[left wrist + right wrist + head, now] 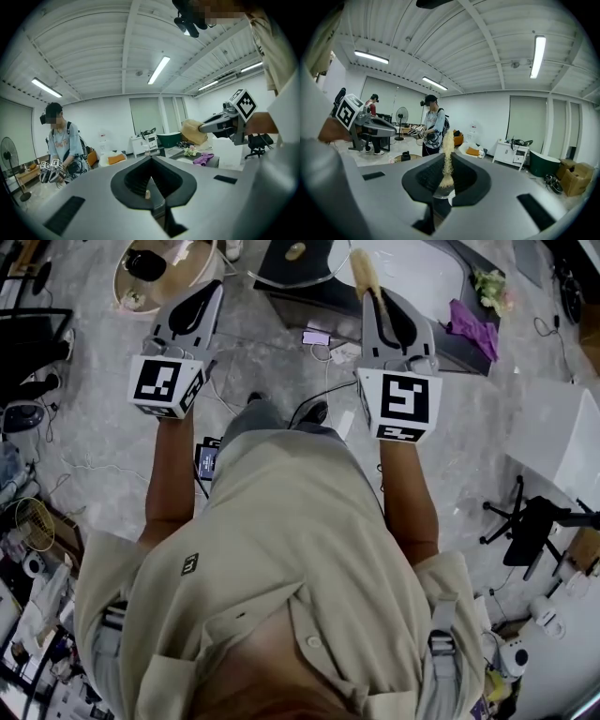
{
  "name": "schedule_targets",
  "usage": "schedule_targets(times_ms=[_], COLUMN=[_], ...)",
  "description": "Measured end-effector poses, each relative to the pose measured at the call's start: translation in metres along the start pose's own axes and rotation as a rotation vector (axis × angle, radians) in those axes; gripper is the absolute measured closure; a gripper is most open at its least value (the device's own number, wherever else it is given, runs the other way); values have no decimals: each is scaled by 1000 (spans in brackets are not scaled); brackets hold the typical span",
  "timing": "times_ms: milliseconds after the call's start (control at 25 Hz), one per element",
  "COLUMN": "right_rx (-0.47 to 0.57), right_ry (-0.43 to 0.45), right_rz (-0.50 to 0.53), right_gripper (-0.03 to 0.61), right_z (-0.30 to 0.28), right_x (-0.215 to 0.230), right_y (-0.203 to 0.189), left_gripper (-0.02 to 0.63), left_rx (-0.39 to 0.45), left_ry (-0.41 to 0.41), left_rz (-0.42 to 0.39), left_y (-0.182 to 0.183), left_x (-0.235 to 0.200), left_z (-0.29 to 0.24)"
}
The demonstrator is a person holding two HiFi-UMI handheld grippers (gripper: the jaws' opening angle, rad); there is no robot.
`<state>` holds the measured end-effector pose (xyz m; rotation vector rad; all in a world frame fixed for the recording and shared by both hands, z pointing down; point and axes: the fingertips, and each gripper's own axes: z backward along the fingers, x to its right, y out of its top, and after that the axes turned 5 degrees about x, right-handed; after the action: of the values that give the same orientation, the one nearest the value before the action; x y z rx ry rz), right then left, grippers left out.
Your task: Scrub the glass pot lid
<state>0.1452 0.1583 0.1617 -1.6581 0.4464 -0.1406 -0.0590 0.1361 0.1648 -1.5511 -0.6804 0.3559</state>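
The left gripper [208, 292] and the right gripper [380, 301] look like smooth, dull grey plastic. The scrubber [364, 270] pinched in the right one is tan, rough and stringy. The shirt [281, 549] is soft beige cloth. The floor [469, 427] is grey and speckled like stone.

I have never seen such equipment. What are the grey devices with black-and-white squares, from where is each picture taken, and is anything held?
There is no robot here. A person holds a two-jaw gripper in each hand. The head view comes from a camera on the person's head looking steeply down, so you see the shirt, both forearms and the floor. The other two pictures come from cameras riding on each gripper, looking along its jaws into the room.

The left gripper has its jaws together with nothing between them. The right gripper is shut on a tan fibrous scrubber. Each marker cube is part of its gripper.

Both grippers are raised in the air. Ahead stands a dark table with a purple cloth on it.
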Motion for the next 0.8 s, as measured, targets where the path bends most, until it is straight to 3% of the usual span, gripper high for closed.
schedule_targets(times_ms=[200,600,800], right_rx=[-27,-102,-149], right_ry=[-12,-122,-159], right_rz=[-22,13,32], right_gripper=[538,538,538], right_z=[-26,-103,-155], right_x=[8,31,26], right_y=[-13,-11,-19], left_gripper=[600,600,598], left_rx=[-35,-69,-99], left_ry=[-4,-115,-134], left_rz=[18,71,96], left_y=[-23,-71,-107], left_x=[-23,-92,-136], left_z=[-33,-132,-168])
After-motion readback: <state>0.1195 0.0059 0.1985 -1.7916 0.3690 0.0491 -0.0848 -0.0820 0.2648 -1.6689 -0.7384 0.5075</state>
